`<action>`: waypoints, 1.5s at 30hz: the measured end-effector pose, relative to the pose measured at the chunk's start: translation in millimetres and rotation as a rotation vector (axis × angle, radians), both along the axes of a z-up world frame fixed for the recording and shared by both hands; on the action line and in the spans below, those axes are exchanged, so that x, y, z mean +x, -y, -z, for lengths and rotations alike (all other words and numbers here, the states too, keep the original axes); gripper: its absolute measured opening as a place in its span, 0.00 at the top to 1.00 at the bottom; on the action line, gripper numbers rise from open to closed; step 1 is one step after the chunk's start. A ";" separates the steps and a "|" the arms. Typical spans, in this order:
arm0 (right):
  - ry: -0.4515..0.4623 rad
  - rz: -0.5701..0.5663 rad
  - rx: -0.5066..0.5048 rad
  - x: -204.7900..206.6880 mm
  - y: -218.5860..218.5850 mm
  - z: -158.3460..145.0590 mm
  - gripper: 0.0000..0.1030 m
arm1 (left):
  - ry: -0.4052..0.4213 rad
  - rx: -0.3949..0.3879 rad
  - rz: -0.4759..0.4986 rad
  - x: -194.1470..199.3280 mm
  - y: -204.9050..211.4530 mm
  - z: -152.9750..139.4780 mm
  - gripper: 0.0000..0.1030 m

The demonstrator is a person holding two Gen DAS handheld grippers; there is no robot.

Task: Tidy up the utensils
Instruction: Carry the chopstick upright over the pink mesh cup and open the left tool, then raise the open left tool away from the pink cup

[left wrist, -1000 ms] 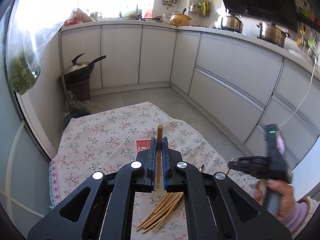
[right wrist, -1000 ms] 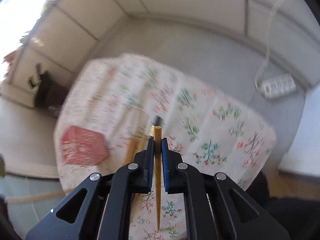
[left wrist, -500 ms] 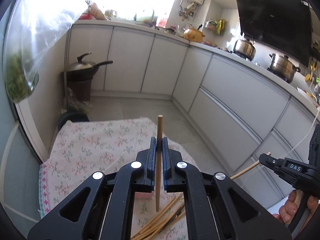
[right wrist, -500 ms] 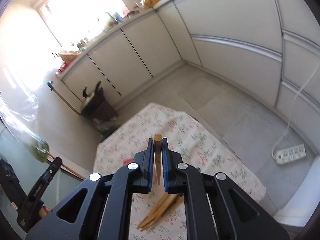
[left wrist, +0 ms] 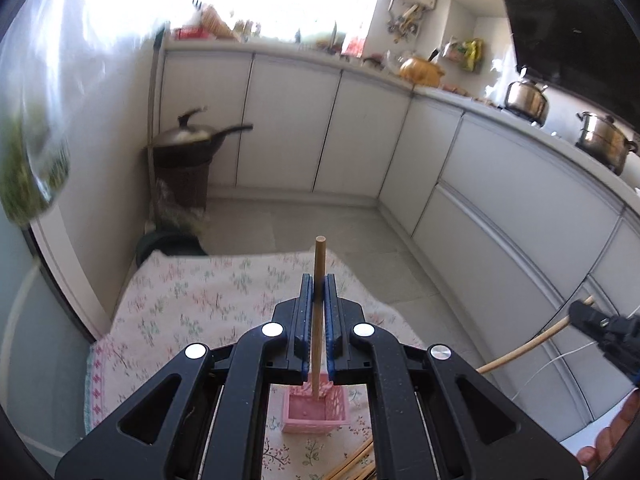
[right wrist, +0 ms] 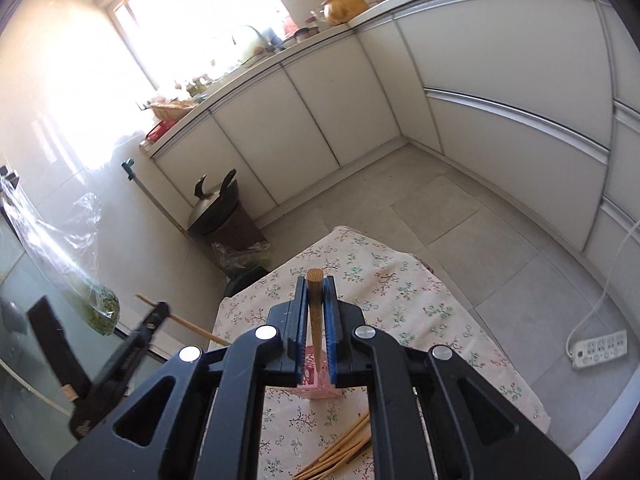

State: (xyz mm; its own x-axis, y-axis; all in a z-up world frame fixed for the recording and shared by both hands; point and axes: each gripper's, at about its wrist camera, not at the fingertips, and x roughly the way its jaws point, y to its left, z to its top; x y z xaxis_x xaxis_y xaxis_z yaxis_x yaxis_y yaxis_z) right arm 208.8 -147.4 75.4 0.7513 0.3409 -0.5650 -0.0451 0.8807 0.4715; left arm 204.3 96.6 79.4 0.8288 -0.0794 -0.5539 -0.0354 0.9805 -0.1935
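Left gripper (left wrist: 319,298) and right gripper (right wrist: 316,300) each clamp one chopstick (left wrist: 319,276) upright, probably to drop into the pink basket (left wrist: 316,408)

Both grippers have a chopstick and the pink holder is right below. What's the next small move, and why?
Probably lower the left gripper straight down: its chopstick hangs upright with the tip already over the pink basket. Open only once the tip is inside. The right gripper waits with its chopstick.
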 end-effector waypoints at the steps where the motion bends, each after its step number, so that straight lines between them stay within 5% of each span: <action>1: -0.002 -0.009 -0.002 2.0 -3.8 1.6 0.92 | -0.011 0.001 0.001 2.4 -0.8 5.1 0.95; 4: -0.006 -0.025 -0.010 6.4 -13.8 3.0 0.92 | -0.040 -0.027 0.038 3.6 -3.3 17.3 0.91; 7: -0.001 -0.041 -0.027 7.5 -23.5 0.9 0.92 | -0.009 -0.066 0.018 -7.7 -11.9 9.7 0.73; 16: -0.019 -0.070 -0.088 23.4 -49.9 7.2 0.92 | 0.115 -0.141 -0.100 -48.9 -36.4 -21.3 0.60; 29: -0.128 -0.118 -0.121 62.6 -89.2 56.0 0.89 | 0.054 -0.038 -0.127 -45.1 -31.2 -1.3 0.59; 39: -0.015 -0.082 -0.195 35.7 -87.4 37.0 0.88 | 0.072 0.000 -0.072 -54.1 -8.8 -5.1 0.59; 45: 0.071 -0.043 -0.256 3.4 -78.5 33.9 0.77 | 0.084 0.051 -0.070 -62.7 5.6 -6.8 0.51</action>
State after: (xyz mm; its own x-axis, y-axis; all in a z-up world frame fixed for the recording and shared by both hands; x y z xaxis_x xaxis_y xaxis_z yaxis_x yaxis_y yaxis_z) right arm 212.2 -68.9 41.5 0.7799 0.2258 -0.5838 -0.1098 0.9676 0.2275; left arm 141.6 91.0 86.2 0.8752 0.0069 -0.4837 -0.0899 0.9848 -0.1487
